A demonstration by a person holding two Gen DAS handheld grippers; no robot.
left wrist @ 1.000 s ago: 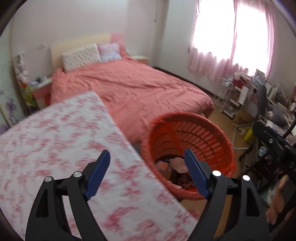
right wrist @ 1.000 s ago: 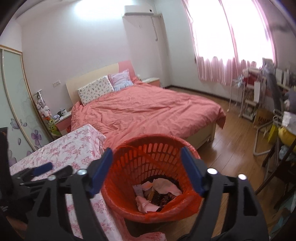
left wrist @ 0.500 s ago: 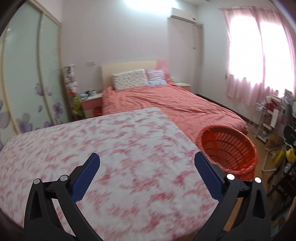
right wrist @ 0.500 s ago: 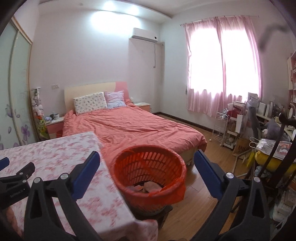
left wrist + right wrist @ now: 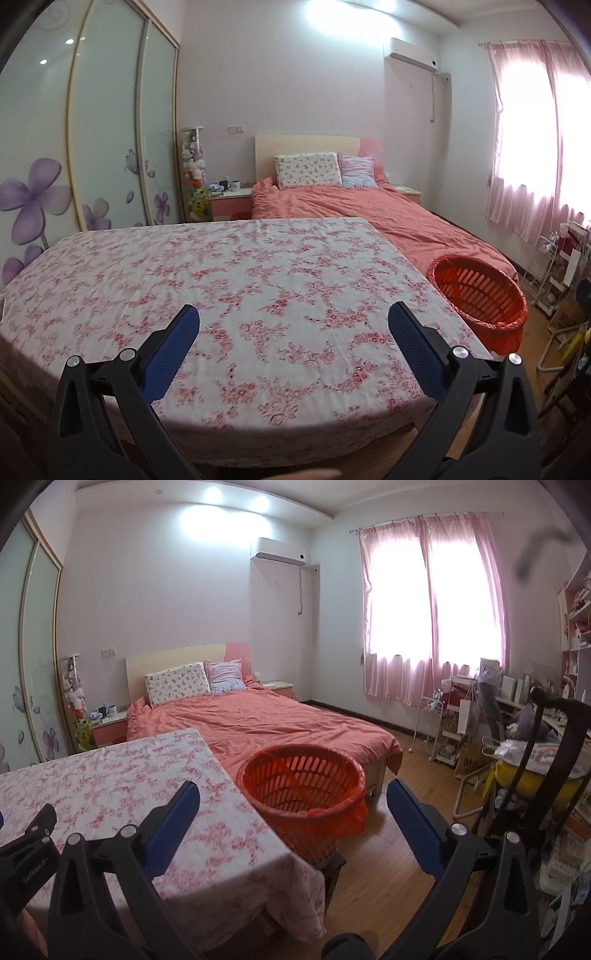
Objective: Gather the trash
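Observation:
An orange slatted basket (image 5: 301,788) lined with an orange bag stands on the floor at the table's right corner; a little trash shows at its bottom. The left wrist view has the same basket (image 5: 478,301) at the right. My left gripper (image 5: 293,317) hangs open over the near edge of the table with the pink floral cloth (image 5: 221,280), nothing between its blue pads. My right gripper (image 5: 293,794) is open too, held back from the basket, which shows between its fingers at a distance. The left gripper's body (image 5: 26,853) shows at the lower left of the right wrist view.
A bed with a salmon cover (image 5: 266,720) lies behind the table and basket. Sliding wardrobe doors (image 5: 92,147) line the left wall. A cluttered desk, chair and wire rack (image 5: 517,738) fill the right side. Wooden floor (image 5: 391,849) lies right of the basket.
Both grippers have drawn back from above the basket and opened wider. The left one swung left toward the table, so the basket now sits at its right edge. The right one now sees the basket farther off.

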